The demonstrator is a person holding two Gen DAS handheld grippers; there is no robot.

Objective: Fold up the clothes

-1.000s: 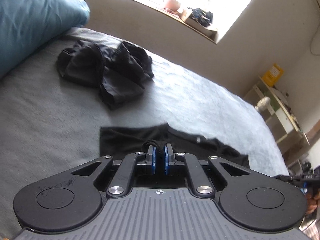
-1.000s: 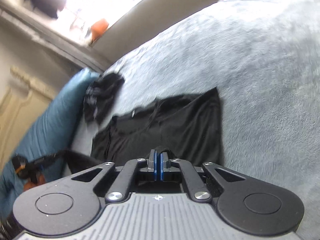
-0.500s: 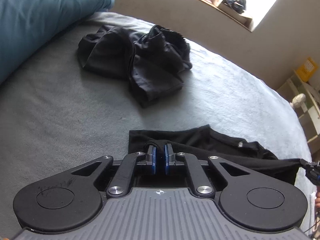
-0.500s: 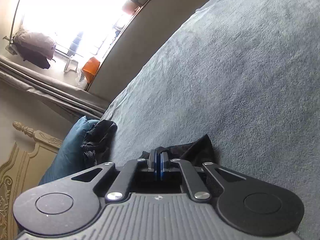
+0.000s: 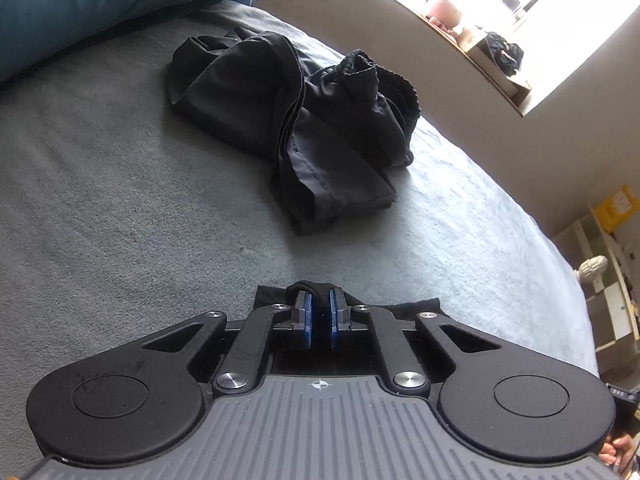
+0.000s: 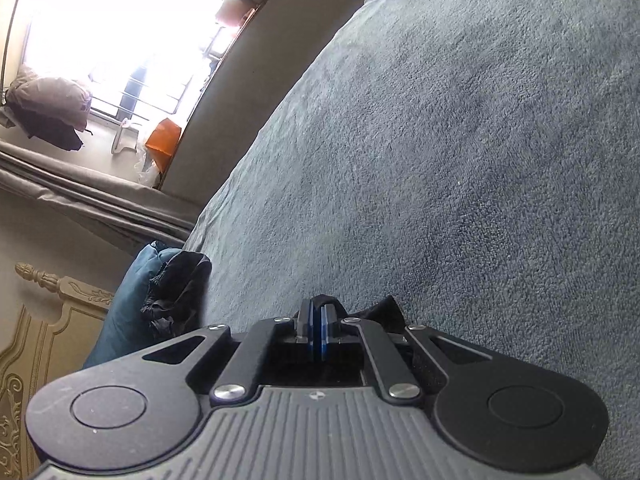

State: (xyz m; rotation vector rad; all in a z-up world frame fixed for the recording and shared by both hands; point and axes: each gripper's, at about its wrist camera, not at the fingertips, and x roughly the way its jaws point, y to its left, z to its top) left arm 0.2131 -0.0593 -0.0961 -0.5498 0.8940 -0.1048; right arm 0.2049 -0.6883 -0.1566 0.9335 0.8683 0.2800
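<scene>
Left gripper point(image 5: 320, 312) and right gripper point(image 6: 319, 330) both clamped on the black shirt point(image 5: 416, 306), now carried forward, mostly hidden lower centre. Fold mid-way; black pile point(image 5: 296, 120) nearer, upper centre.

A plain grey blanket point(image 5: 120, 208) fills the middle of both views, its nap soft and unpatterned. At upper centre of the left wrist view lies a heap of black clothes point(image 5: 296, 120), and a teal pillow point(image 5: 100, 4) fills the upper left. The black garment point(image 5: 416, 306) peeks out at lower centre between blue pads point(image 5: 307, 320). A yellow box point(image 5: 616, 208) sits at right. In the right wrist view, an orange bag point(image 6: 162, 140) shows at left above a cream carved headboard point(image 6: 36, 344).
</scene>
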